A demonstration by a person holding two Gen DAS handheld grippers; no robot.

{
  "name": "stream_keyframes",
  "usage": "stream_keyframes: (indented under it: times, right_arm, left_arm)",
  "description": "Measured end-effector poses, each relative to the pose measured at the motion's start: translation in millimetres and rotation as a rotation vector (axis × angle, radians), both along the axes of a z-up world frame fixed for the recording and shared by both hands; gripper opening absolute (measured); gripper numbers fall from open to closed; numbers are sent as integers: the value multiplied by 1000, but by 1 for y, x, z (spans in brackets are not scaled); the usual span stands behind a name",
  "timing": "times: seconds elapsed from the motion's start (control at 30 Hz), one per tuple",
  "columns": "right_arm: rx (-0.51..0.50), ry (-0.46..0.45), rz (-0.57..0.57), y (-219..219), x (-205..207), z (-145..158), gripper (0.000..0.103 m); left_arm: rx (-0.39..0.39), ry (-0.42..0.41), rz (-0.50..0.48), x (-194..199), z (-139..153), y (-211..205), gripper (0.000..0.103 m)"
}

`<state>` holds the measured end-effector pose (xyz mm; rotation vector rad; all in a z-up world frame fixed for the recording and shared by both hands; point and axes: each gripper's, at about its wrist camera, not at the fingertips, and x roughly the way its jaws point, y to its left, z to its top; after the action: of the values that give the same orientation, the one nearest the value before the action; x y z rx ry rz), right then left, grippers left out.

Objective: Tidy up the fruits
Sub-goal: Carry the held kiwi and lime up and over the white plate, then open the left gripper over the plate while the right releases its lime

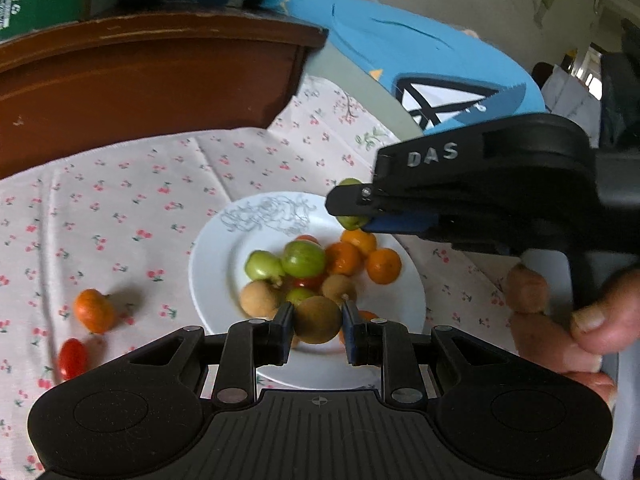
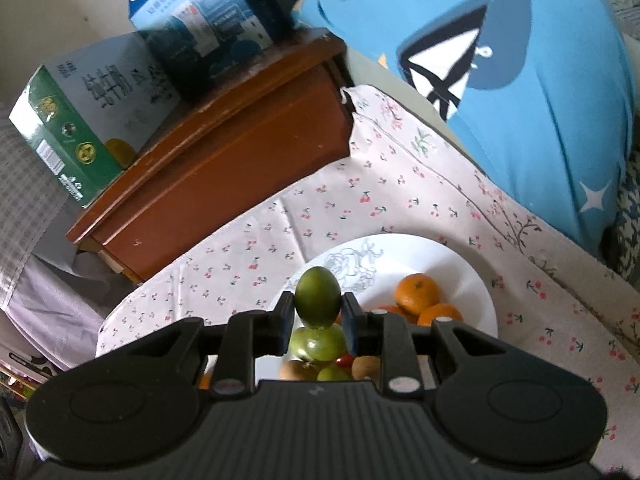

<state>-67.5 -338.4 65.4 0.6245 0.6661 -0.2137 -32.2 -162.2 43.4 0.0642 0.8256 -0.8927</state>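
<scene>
A white plate [image 1: 216, 264] on the cherry-print cloth holds green fruits [image 1: 303, 258], oranges [image 1: 383, 266], brown fruits [image 1: 256, 299] and a small red one. My left gripper [image 1: 317, 320] is shut on a round brown fruit [image 1: 317, 320] just above the plate's near side. My right gripper [image 2: 318, 308] is shut on a green fruit [image 2: 318, 298] and holds it above the plate [image 2: 472, 276]; in the left wrist view it [image 1: 352, 210] hangs over the plate's far right rim. An orange fruit [image 1: 94, 310] and a red tomato [image 1: 73, 358] lie on the cloth left of the plate.
A brown wooden cabinet [image 1: 152, 80] stands behind the cloth, with a green box [image 2: 68, 140] and a blue box [image 2: 200, 12] on top. A blue pillow [image 2: 540, 100] lies at the far right. My hand [image 1: 560, 320] holds the right gripper's handle.
</scene>
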Motion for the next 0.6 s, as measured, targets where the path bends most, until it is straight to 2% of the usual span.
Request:
stream_keyframes:
  times: [0.4, 0.47, 0.53, 0.6]
  right_arm:
    - [18, 50, -49, -14, 10, -19, 29]
    - [21, 51, -56, -15, 10, -19, 29]
    - [25, 48, -55, -15, 10, -18, 29]
    - [25, 44, -52, -14, 9, -17, 29]
  left_arm:
    - [33, -47, -21, -7, -4, -12, 25]
    - [36, -54, -14, -8, -2, -11, 35]
    - [34, -75, -4, -10, 2, -9, 49]
    - [47, -98, 11, -11, 6, -8, 54]
